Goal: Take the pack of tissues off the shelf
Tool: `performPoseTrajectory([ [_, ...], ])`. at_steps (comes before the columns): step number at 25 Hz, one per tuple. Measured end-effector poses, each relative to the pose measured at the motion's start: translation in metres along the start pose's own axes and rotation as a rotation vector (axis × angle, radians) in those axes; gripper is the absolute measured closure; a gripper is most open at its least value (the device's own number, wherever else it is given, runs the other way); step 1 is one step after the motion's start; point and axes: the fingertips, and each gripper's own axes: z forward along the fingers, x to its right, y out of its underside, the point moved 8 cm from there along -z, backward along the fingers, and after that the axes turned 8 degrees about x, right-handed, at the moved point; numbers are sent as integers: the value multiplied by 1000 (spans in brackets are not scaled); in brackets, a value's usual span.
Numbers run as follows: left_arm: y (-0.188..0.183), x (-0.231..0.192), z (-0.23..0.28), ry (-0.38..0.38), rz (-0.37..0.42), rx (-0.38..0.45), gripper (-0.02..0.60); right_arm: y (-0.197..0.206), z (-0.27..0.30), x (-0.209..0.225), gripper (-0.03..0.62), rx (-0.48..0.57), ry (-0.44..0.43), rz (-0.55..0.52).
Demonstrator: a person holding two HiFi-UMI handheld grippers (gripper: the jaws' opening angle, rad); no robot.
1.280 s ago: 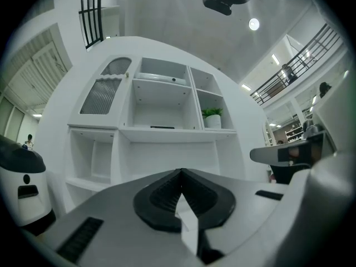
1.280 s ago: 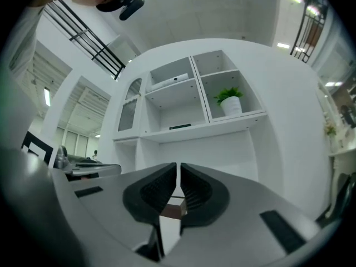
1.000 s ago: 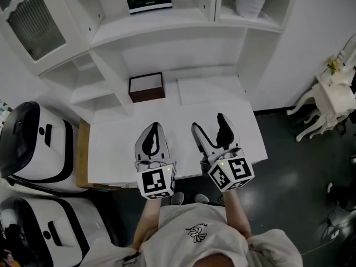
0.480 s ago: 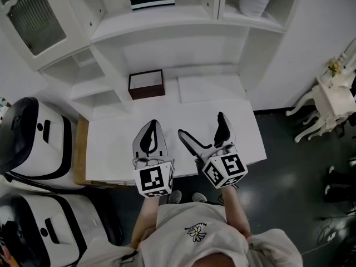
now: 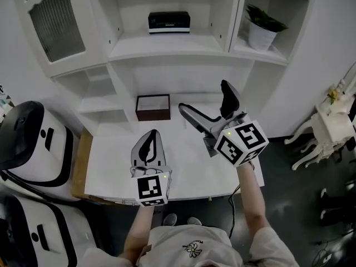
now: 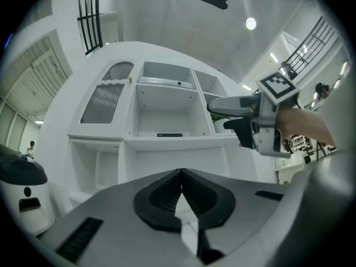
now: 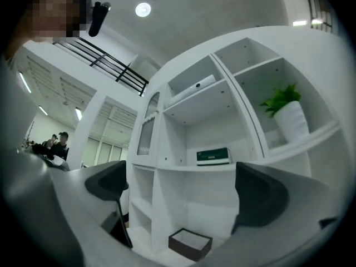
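The pack of tissues [image 5: 169, 22], a dark flat box with a pale stripe, lies on the upper middle shelf; it also shows in the right gripper view [image 7: 213, 156] and, small, in the left gripper view [image 6: 169, 134]. My right gripper [image 5: 207, 102] is raised in front of the shelving, below the pack and well short of it. Its jaws have just been opening and now stand wide open with nothing between them [image 7: 181, 191]. My left gripper [image 5: 150, 138] hovers lower over the white desk [image 5: 111, 160], jaws shut and empty [image 6: 181, 174].
A brown open box [image 5: 153, 107] sits at the back of the desk under the shelf. A potted plant [image 5: 262, 29] stands in the right-hand compartment. A cabinet door with ribbed glass [image 5: 55, 29] is at upper left. White machines [image 5: 33, 143] stand left of the desk, a white chair [image 5: 334, 127] right.
My right gripper has risen from desk height toward the shelves and its jaws have spread wider. The left gripper has shifted slightly up. The head view has tilted up.
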Motion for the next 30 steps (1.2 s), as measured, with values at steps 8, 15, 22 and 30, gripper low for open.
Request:
performPoseTrajectory([
  [8,-17,-36,19,-49,23,60,581,-47,138,45,2,-94,-116,28],
  [15,-4,-65,12,-114,-4,32,581,-42,239,105,2,-295,-19,178],
  [22,11,-95,3,-164,-4,-28,581,-26,283,141,2,-487,61,60],
  [30,13,-113,0,-190,4,-47,581,-5,299,145,3,-592,21,38],
])
